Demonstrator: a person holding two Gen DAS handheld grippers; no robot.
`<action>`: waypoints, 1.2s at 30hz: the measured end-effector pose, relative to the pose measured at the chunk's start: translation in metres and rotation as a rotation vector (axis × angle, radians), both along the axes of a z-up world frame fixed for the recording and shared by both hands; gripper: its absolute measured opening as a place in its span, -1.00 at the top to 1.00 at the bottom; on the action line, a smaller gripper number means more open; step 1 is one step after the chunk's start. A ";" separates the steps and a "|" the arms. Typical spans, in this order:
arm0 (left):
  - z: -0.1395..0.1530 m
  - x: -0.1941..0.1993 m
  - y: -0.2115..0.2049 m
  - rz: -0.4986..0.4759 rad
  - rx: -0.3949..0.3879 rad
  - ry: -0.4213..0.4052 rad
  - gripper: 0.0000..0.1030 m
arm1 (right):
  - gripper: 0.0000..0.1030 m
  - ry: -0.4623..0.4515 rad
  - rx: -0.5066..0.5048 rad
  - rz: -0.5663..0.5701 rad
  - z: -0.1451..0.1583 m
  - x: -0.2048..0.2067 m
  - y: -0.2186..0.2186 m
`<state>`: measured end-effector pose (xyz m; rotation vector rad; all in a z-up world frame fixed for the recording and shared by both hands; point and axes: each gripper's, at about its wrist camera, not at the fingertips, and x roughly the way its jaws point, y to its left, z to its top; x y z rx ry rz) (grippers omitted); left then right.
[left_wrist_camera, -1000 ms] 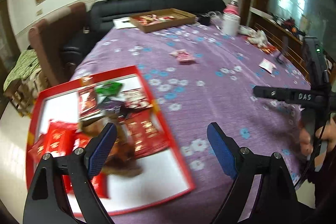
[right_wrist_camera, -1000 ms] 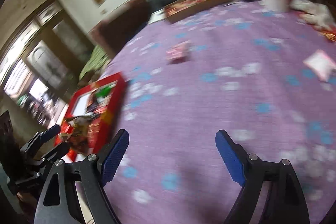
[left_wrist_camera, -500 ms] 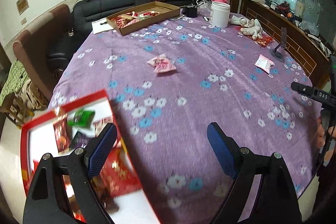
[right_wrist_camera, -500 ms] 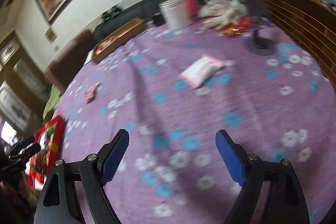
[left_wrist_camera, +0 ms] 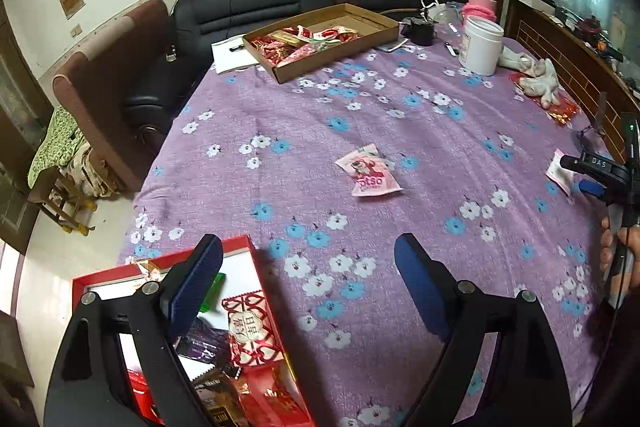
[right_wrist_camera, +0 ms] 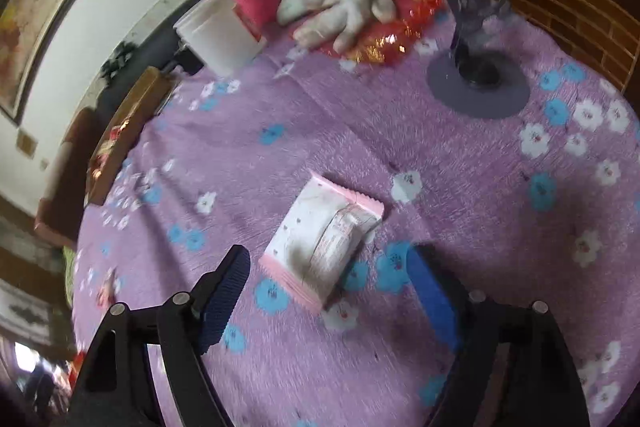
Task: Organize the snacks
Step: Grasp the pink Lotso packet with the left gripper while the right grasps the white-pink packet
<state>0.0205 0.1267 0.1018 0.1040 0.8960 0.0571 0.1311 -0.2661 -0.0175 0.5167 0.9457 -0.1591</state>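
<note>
Snacks lie scattered on the purple flowered tablecloth [left_wrist_camera: 420,131]: a pink packet [left_wrist_camera: 370,177] sits near the table's middle, at about twelve o'clock from the left gripper [left_wrist_camera: 308,291], whose jaws stand wide and empty, its left finger over the red box [left_wrist_camera: 248,251] of sweets. The right gripper [right_wrist_camera: 328,287] points down at a white-and-pink packet [right_wrist_camera: 324,239] lying between its fingertips, jaws closing but not yet touching it. A cardboard tray [left_wrist_camera: 332,53] of snacks rests at the far edge, at eleven o'clock.
</note>
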 end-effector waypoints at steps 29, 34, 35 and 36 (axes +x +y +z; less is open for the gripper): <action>-0.094 0.140 -0.051 0.243 0.010 0.234 -0.71 | -0.01 -0.015 -0.352 0.218 -0.008 0.009 0.042; -0.101 0.145 -0.045 0.210 -0.077 0.203 -0.27 | 0.01 -0.014 -0.366 0.223 -0.008 0.009 0.044; -0.100 0.147 -0.045 0.187 -0.109 0.206 0.02 | 0.08 -0.016 -0.369 0.233 -0.008 0.009 0.046; -0.099 0.148 -0.048 0.171 -0.118 0.206 0.11 | 0.13 -0.017 -0.370 0.243 -0.008 0.008 0.047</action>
